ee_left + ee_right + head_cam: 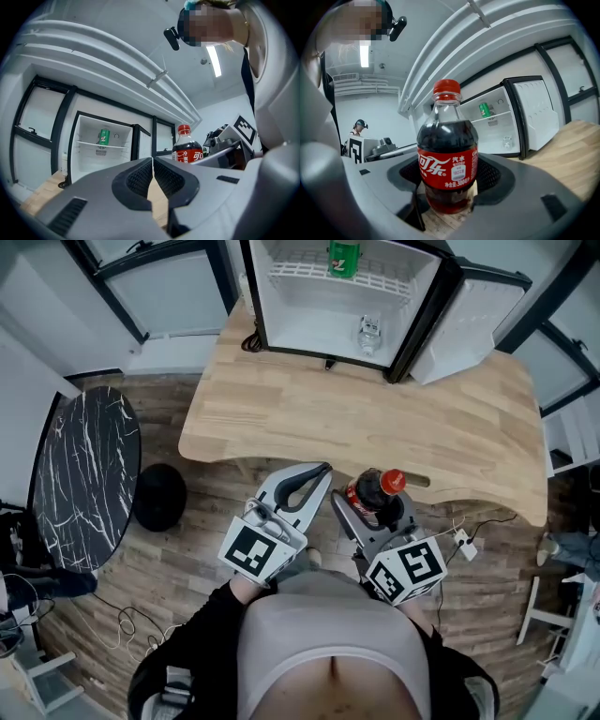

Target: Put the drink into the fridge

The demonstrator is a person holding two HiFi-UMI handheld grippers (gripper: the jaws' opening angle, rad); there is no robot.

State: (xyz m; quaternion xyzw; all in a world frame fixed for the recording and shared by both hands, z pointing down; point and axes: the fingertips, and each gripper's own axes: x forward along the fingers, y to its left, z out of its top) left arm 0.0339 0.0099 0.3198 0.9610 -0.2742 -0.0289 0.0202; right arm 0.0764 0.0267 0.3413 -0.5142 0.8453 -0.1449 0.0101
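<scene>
A cola bottle [377, 489] with a red cap and red label stands upright between the jaws of my right gripper [375, 510], which is shut on it, just short of the wooden table's [375, 418] near edge. In the right gripper view the bottle [446, 159] fills the middle and my right gripper [447, 183] clamps its lower body. My left gripper [317, 474] hangs beside it to the left, shut and empty; its tips [153, 161] touch. The small fridge [281, 306] stands open at the table's far side, its door [469, 320] swung right.
Inside the fridge a green can [343, 257] stands on the wire shelf and a small clear bottle [368, 334] on the floor. A round black marble table [84, 474] and a black stool [159, 495] stand at left. Another person [359, 127] is far off.
</scene>
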